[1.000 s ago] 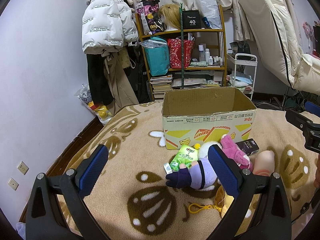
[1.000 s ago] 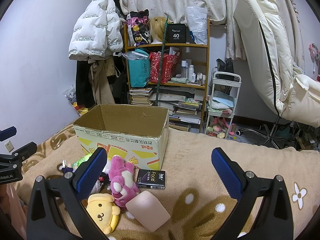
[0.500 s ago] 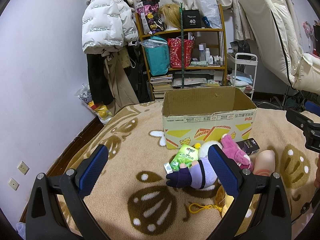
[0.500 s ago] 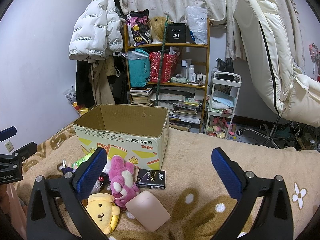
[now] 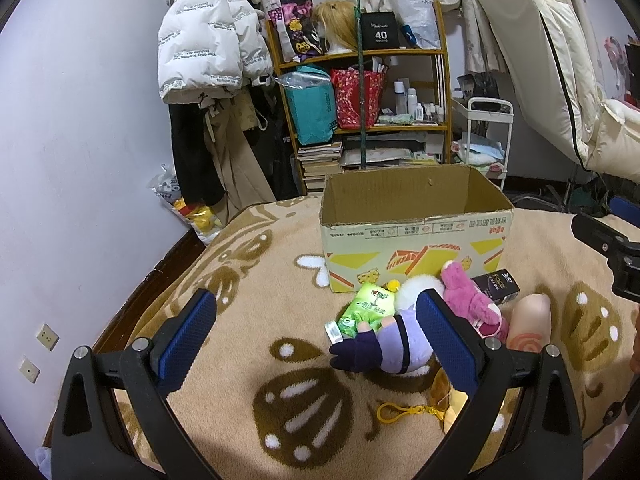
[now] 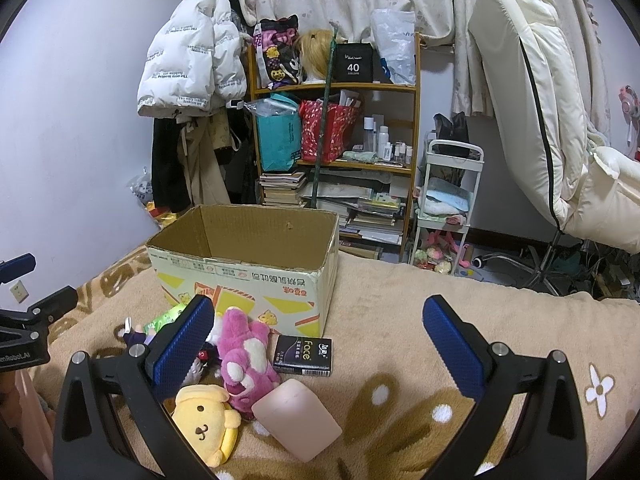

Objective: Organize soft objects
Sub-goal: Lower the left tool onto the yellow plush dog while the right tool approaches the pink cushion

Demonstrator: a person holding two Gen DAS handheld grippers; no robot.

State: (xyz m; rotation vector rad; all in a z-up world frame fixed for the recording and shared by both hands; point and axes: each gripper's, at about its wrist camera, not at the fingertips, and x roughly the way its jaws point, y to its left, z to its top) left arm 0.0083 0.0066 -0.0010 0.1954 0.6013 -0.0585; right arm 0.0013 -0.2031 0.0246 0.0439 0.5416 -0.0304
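Left wrist view: the left claw [image 5: 316, 334] hovers spread wide and empty, the purple plush [image 5: 384, 350] just inside its right finger, the cardboard box [image 5: 412, 248] beyond.

Right wrist view: the right claw [image 6: 316, 340] gapes empty, the pink plush [image 6: 246, 354] and yellow plush [image 6: 204, 422] by its left finger.

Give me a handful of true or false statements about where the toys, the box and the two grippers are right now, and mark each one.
1. The cardboard box stands open at the top. True.
2. The pink plush lies inside the box. False: it lies on the blanket in front of the box.
3. The left hand-held gripper is shut on the purple plush. False: its jaws are wide open and hold nothing.
4. The right hand-held gripper is open and empty. True.
5. The yellow plush lies nearer the camera than the pink plush in the right wrist view. True.
6. The black "face" box stands on top of the cardboard box. False: it lies on the blanket beside it.
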